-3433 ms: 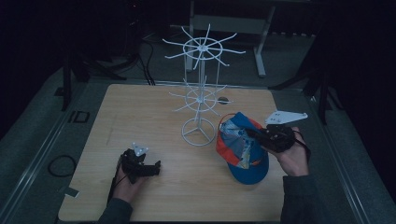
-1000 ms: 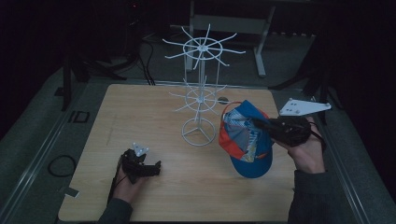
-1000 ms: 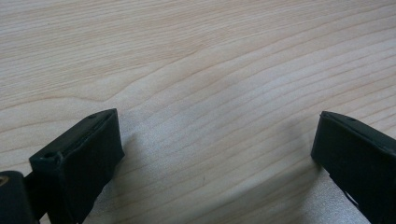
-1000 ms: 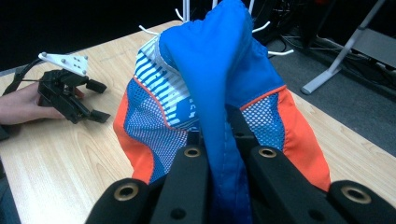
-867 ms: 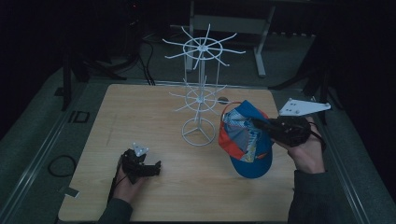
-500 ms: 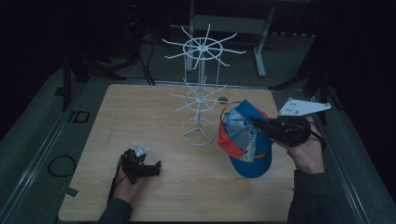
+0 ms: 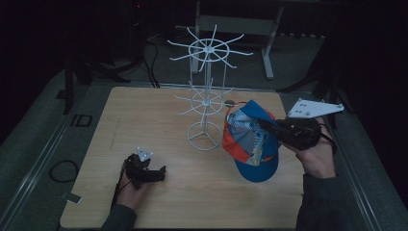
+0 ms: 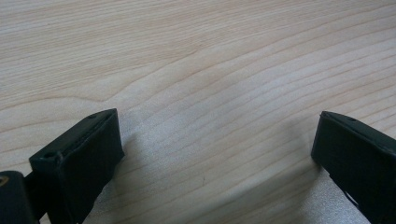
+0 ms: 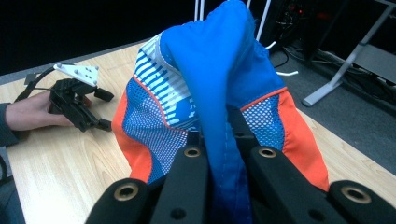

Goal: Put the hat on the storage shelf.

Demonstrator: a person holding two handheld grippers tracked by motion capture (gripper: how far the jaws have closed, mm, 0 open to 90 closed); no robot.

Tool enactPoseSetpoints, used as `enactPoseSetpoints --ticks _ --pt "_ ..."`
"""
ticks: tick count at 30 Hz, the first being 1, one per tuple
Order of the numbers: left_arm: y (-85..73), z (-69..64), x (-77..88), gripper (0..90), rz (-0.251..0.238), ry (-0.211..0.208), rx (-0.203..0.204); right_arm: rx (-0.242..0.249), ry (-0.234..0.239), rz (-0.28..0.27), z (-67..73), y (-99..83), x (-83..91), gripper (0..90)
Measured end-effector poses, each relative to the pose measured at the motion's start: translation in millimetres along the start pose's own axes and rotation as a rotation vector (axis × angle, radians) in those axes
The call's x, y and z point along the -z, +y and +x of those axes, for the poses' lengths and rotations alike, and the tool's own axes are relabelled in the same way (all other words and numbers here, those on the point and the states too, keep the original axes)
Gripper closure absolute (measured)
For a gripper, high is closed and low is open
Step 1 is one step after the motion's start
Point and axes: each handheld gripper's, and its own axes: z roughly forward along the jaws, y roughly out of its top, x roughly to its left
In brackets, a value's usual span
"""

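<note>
We saw the wooden bench [image 7: 144, 125] lit among dark surroundings, and on it, toward the far middle, the white wire rack [image 7: 206, 96] standing upright with two tiers of spoked arms above a ring base. Just to the right of that base hung the cap [image 7: 250, 144], blue with orange panels and white-striped mesh, lifted off the bench and tilted with its opening turned toward the rack; its top edge sat near the tips of the lower arms, though we could not tell whether it touched them. The right tongs [image 7: 269, 127] were clamped on the cap's blue fabric, which the right gripper view showed pinched between the two black jaws [image 9: 224, 154]. The left tongs [image 7: 161, 173] rested on the bench near its front left, well apart from the cap, jaws spread wide over bare wood.
</note>
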Motion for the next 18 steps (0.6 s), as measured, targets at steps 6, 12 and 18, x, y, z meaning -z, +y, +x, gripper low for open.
enactPoseSetpoints --ticks 6,12,18 --pt "0.0 0.0 0.0 2.2 0.000 0.000 0.000 -0.001 0.001 -0.010 -0.1 1.1 1.4 88.7" --pt "0.0 0.0 0.0 2.2 0.000 0.000 0.000 0.002 0.003 -0.013 1.2 1.5 1.3 88.7" --pt "0.0 0.0 0.0 2.2 0.000 0.000 0.000 0.005 0.005 -0.015 2.3 1.2 0.5 88.7"
